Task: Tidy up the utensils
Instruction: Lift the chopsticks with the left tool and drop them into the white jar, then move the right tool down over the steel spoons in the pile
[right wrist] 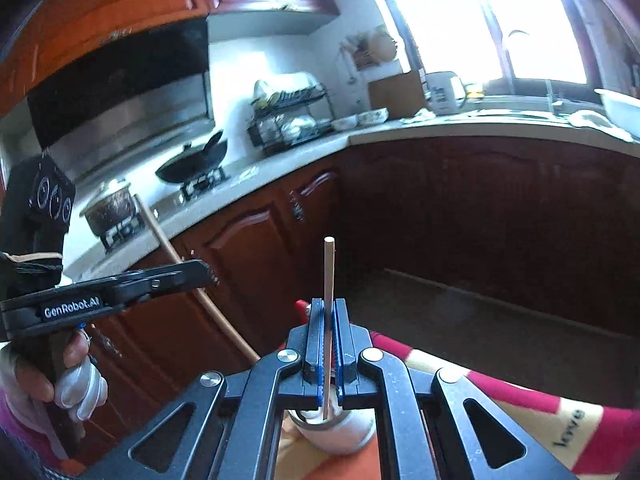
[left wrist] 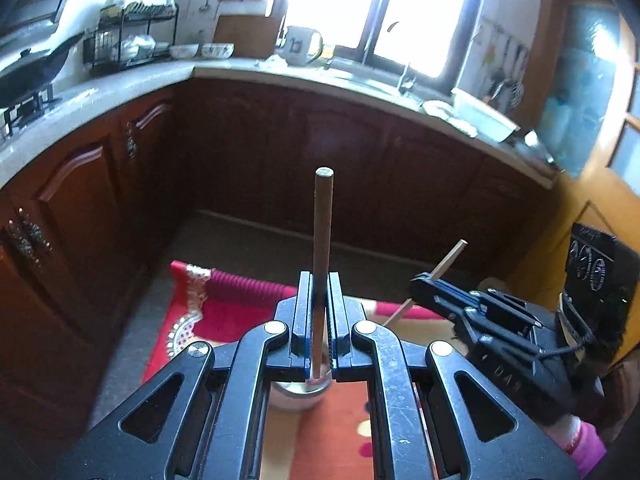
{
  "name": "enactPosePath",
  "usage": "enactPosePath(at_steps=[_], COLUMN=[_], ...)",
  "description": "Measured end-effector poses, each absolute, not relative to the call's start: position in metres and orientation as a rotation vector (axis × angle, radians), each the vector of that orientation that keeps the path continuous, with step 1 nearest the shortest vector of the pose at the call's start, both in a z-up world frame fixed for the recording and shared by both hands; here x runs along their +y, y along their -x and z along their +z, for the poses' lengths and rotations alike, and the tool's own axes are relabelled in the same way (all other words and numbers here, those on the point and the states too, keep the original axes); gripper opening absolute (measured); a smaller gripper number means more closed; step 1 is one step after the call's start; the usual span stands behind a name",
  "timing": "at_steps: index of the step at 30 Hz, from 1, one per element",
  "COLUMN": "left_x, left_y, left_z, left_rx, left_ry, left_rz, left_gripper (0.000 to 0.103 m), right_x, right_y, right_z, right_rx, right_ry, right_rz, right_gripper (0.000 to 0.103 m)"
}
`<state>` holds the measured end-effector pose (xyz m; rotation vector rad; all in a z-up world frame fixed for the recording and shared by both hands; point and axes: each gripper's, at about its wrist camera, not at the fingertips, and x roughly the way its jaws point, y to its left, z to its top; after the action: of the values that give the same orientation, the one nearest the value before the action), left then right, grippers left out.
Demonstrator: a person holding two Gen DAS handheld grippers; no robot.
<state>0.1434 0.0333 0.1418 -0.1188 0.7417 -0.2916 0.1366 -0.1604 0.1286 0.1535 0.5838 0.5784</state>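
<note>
My left gripper (left wrist: 319, 280) is shut on a dark brown stick-like utensil (left wrist: 322, 232) that stands upright; its lower end dips into a white cup (left wrist: 298, 396) below the jaws. My right gripper (right wrist: 329, 308) is shut on a thin pale wooden stick (right wrist: 329, 280), also upright, with its lower end inside a white cup (right wrist: 340, 434). The right gripper with its pale stick shows in the left wrist view (left wrist: 420, 282). The left gripper (right wrist: 206, 270) with its brown stick (right wrist: 168, 246) shows at the left of the right wrist view.
The cups stand on a red and orange patterned cloth (left wrist: 332, 432). Dark wood cabinets (left wrist: 80, 208) and a pale L-shaped counter (left wrist: 132, 84) lie beyond. The counter holds a wok on a stove (right wrist: 192, 166), a dish rack (left wrist: 132, 36) and bowls (left wrist: 218, 50).
</note>
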Motion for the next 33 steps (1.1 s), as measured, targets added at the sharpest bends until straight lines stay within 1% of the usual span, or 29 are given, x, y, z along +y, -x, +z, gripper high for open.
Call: enactPosePath(at_steps=[5,12,17,18,19,20,21,22,23,24,25,26,27,30,33], left_x=[0.031,0.023,0.026,0.028,0.029,0.030,0.031,0.031,0.031,0.033,0.034,0.034,0.034,0.035,0.032], left_y=[-0.169,-0.190,-0.194,-0.196,-0.196,-0.196,-0.195,-0.194,-0.192,-0.189,-0.186,-0.184,-0.180,-0.169,-0.155], left_z=[0.093,0.049,0.039,0.039,0.039,0.039,0.040,0.041,0.042,0.044,0.045,0.046,0.048,0.052,0.054], left_rx=[0.847,0.935,0.933,0.937,0.938,0.936,0.935,0.935,0.932,0.927,0.923,0.919,0.914,0.901,0.883], left_ry=[0.112,0.101,0.126,0.140,0.150,0.158,0.163,0.168,0.175,0.186,0.193,0.196,0.200,0.209,0.208], left_rz=[-0.267,-0.243,-0.220,-0.222,-0.224,-0.225,-0.227,-0.229,-0.230,-0.231,-0.232,-0.232,-0.233,-0.230,-0.222], left_gripper=[0.005,0.005,0.005,0.005,0.005,0.007,0.008,0.014,0.023,0.028,0.035,0.038,0.039,0.047,0.049], right_x=[-0.131,-0.126,-0.140,-0.144,-0.148,-0.152,-0.155,-0.160,-0.164,-0.165,-0.169,-0.172,-0.175,-0.183,-0.187], right_y=[-0.164,-0.197,-0.208,-0.208,-0.207,-0.206,-0.204,-0.201,-0.198,-0.196,-0.192,-0.189,-0.185,-0.170,-0.154], right_z=[0.090,0.031,0.012,0.010,0.010,0.010,0.012,0.013,0.015,0.016,0.017,0.019,0.020,0.023,0.026], right_rx=[0.685,0.847,0.896,0.903,0.905,0.900,0.894,0.887,0.882,0.879,0.877,0.876,0.873,0.863,0.848], right_ry=[-0.103,-0.100,-0.208,-0.233,-0.249,-0.259,-0.266,-0.280,-0.290,-0.294,-0.298,-0.299,-0.301,-0.295,-0.270], right_rz=[0.589,0.577,0.587,0.591,0.589,0.587,0.583,0.578,0.577,0.574,0.566,0.562,0.558,0.545,0.519], right_gripper=[0.003,0.003,0.003,0.004,0.008,0.015,0.019,0.026,0.028,0.028,0.028,0.028,0.028,0.029,0.034])
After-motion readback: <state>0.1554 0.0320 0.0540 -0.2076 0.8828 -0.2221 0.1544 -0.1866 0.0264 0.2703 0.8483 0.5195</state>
